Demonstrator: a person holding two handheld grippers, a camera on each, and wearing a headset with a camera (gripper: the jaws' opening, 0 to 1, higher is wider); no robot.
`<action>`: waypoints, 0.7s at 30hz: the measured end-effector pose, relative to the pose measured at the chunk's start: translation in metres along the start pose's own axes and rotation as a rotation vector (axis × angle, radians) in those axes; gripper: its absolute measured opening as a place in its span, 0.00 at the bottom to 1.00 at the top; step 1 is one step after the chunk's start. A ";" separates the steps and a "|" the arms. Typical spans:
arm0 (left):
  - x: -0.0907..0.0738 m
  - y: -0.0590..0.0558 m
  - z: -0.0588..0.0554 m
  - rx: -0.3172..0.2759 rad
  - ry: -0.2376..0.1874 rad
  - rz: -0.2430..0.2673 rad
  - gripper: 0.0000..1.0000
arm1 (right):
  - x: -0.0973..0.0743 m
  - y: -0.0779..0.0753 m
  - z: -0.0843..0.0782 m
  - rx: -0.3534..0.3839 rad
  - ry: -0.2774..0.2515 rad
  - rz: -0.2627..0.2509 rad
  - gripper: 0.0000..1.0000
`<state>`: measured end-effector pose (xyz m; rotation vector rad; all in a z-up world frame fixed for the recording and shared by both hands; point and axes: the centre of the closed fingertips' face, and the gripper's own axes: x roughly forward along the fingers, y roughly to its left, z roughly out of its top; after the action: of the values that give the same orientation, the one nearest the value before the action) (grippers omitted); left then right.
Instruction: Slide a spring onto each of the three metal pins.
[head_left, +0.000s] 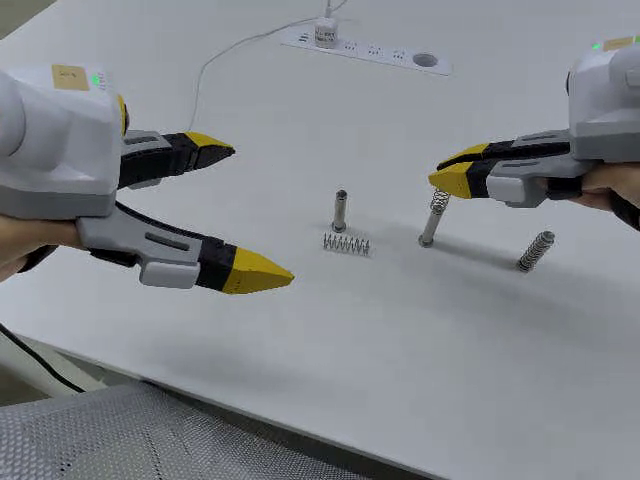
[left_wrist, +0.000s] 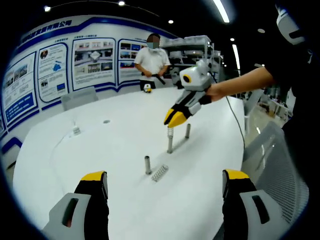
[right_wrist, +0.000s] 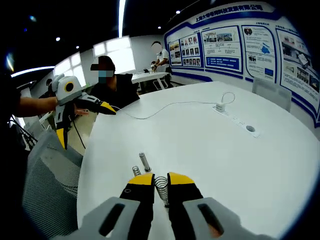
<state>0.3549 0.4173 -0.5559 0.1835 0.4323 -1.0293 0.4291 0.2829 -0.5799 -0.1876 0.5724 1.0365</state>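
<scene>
The right hand-held gripper (head_left: 441, 173) has its jaws closed on the top of a spring (head_left: 438, 204) that sits on the upper part of the middle pin (head_left: 429, 232). The left hand-held gripper (head_left: 238, 210) hangs wide apart, empty. The right-hand pin (head_left: 537, 250) seems already fitted. Next, I judge: push down, release, then fetch the loose spring (head_left: 346, 244) lying beside the bare pin (head_left: 340, 210).
</scene>
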 end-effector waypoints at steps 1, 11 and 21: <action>0.000 0.000 0.001 -0.001 -0.003 0.001 0.98 | 0.001 0.001 -0.001 -0.001 0.002 0.002 0.10; -0.001 -0.004 0.005 -0.019 -0.029 0.009 0.98 | 0.008 0.001 -0.019 -0.024 0.024 -0.036 0.11; -0.003 -0.006 0.000 -0.015 -0.017 0.016 0.96 | 0.020 -0.001 -0.037 -0.027 0.071 -0.080 0.11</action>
<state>0.3484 0.4160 -0.5542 0.1644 0.4227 -1.0113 0.4246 0.2824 -0.6222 -0.2701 0.6105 0.9629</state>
